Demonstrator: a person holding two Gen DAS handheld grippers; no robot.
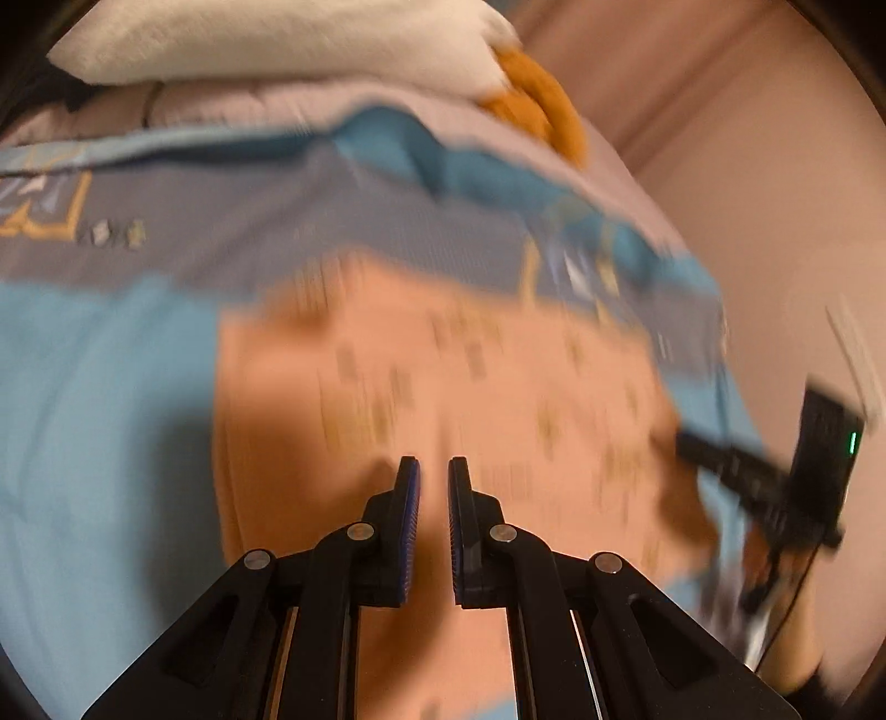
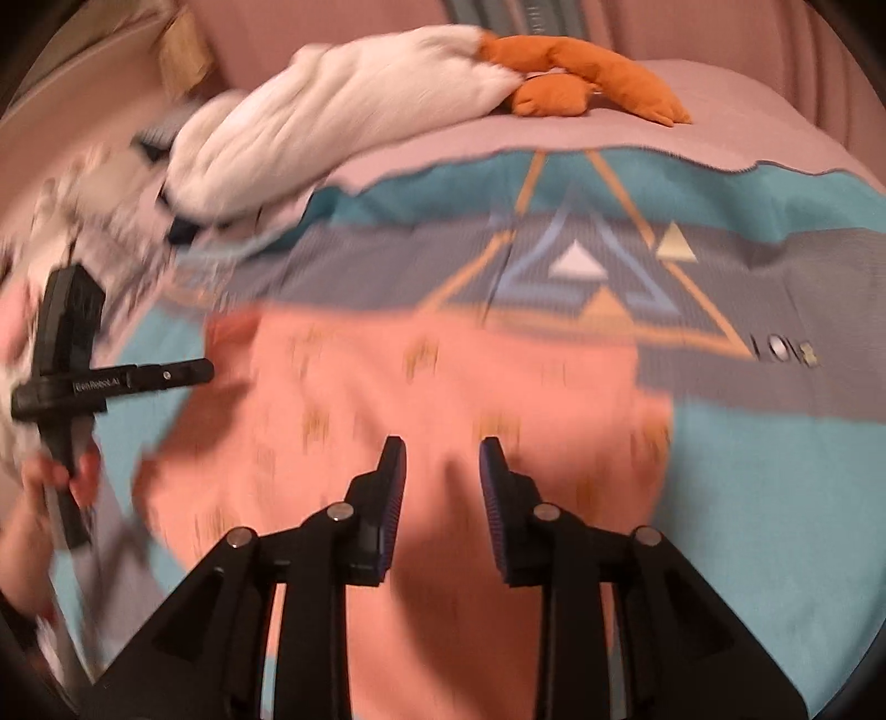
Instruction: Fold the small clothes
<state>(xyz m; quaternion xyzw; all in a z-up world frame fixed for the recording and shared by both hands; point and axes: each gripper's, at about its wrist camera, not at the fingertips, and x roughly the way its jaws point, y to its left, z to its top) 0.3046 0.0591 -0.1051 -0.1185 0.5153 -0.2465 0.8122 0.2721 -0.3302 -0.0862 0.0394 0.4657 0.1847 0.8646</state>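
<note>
A salmon-pink garment point(image 1: 443, 387) with small yellowish marks lies spread on a blue and grey blanket point(image 1: 99, 399). It also shows in the right wrist view point(image 2: 421, 399). My left gripper point(image 1: 433, 468) hovers over the garment's near part, jaws a narrow gap apart, holding nothing. My right gripper point(image 2: 443, 448) is open and empty above the garment's near middle. The right gripper's body point(image 1: 797, 482) shows at the right edge of the left wrist view. The left gripper's body point(image 2: 66, 376) shows at the left of the right wrist view, held by a hand. Both views are motion-blurred.
A white plush toy point(image 2: 343, 111) with orange feet point(image 2: 587, 77) lies at the far end of the bed; it also shows in the left wrist view point(image 1: 288, 44). The blanket point(image 2: 775, 471) has a triangle print point(image 2: 581, 266). Crumpled pale clothes point(image 2: 105, 232) lie at the left. A pink wall point(image 1: 747, 166) stands beyond the bed.
</note>
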